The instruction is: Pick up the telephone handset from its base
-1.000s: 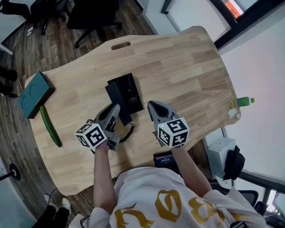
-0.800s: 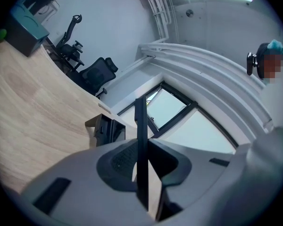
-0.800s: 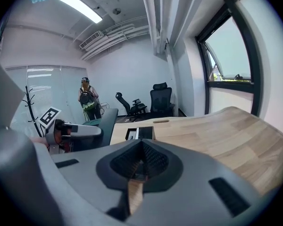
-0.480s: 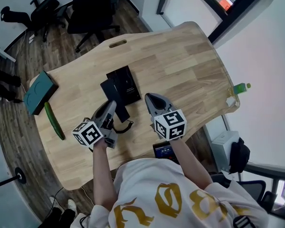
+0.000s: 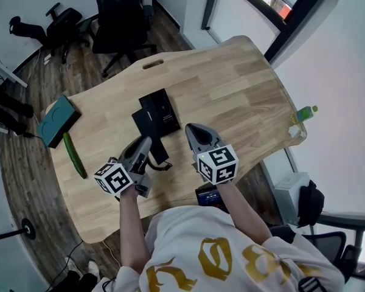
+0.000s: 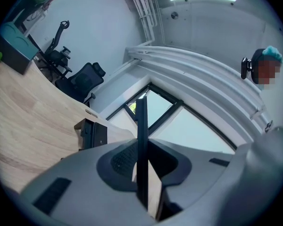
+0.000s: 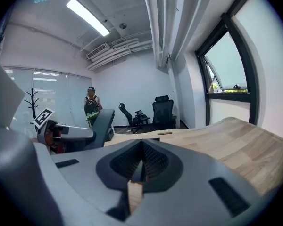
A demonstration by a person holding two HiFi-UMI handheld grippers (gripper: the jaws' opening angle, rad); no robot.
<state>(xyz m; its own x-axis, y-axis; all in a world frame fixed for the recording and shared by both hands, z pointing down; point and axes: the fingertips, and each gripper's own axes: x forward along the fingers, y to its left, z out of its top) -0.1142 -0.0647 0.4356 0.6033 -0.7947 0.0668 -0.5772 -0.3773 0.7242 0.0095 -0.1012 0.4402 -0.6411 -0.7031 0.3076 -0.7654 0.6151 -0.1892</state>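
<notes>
My left gripper is clamped on the telephone handset. The thin black bar stands edge-on between the pads, gripped across its narrow faces so it can't swing. It hangs just ahead of the jaws and looks clear of its base, which lies a little further out and slightly to the right. The cord loops back under the gripper toward me, so I judge pulling far would drag it tight. My right gripper hovers beside the left one, its jaws drawn nearly together on nothing, kept out of the way and ready to steady the base. Ahead of both lies bare table with plenty of room. Well off to the left, near that edge, are a cucumber and a teal box. A green bottle stands at the far right edge.
</notes>
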